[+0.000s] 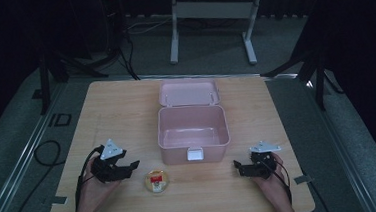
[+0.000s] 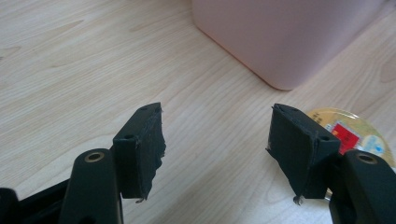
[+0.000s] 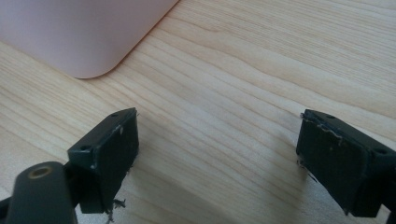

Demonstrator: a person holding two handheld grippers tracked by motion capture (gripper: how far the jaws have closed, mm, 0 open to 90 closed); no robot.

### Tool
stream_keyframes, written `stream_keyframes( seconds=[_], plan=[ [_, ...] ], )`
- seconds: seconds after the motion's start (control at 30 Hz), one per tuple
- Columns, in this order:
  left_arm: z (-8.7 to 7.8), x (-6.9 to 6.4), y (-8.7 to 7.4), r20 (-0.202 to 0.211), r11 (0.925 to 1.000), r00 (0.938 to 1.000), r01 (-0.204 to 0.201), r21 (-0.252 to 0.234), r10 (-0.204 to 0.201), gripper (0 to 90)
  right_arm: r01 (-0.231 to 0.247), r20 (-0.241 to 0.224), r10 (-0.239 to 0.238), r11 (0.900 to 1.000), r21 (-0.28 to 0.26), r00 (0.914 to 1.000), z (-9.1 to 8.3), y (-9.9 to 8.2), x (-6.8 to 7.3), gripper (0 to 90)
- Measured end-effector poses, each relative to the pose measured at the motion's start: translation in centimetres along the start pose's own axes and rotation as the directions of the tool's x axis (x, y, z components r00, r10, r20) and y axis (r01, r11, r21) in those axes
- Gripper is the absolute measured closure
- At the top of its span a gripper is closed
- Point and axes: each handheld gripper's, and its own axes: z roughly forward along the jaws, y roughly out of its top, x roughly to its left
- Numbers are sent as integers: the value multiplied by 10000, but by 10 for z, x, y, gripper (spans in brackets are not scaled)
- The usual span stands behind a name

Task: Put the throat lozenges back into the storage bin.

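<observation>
A pink lunch box [image 1: 175, 155] stands open at the table's middle, its lid [image 1: 189, 92] laid back behind it and nothing inside. In front of it, to the left, lies a small round container [image 1: 156, 181] with a yellowish top and a red label. My left gripper [image 1: 132, 166] rests low just left of that container, open, with bare wood between its jaws. In the left gripper view the left gripper [image 2: 217, 121] has the container [image 2: 355, 130] behind its right-hand jaw and the box's corner [image 2: 285, 42] ahead. My right gripper [image 1: 236, 165] is open, right of the box's front.
The wooden table [image 1: 116, 111] has its front edge close behind both hands. In the right gripper view the right gripper [image 3: 219, 121] frames bare wood, with the box's rounded corner [image 3: 79, 42] at upper left. A white desk frame [image 1: 209, 9] and cables stand beyond the table.
</observation>
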Motion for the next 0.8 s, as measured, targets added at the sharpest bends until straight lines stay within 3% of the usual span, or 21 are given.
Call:
stream_keyframes(
  seconds=[0.23,0.8],
  plan=[
    [-2,-3,2,277,9999,9996,-97,-39,98,378,3,0,-3,10000,-1,10000,0,0,0,129],
    [-4,-12,6,443,9986,9978,-496,202,487,366,7,0,-7,10000,-3,10000,0,0,0,129]
  ],
)
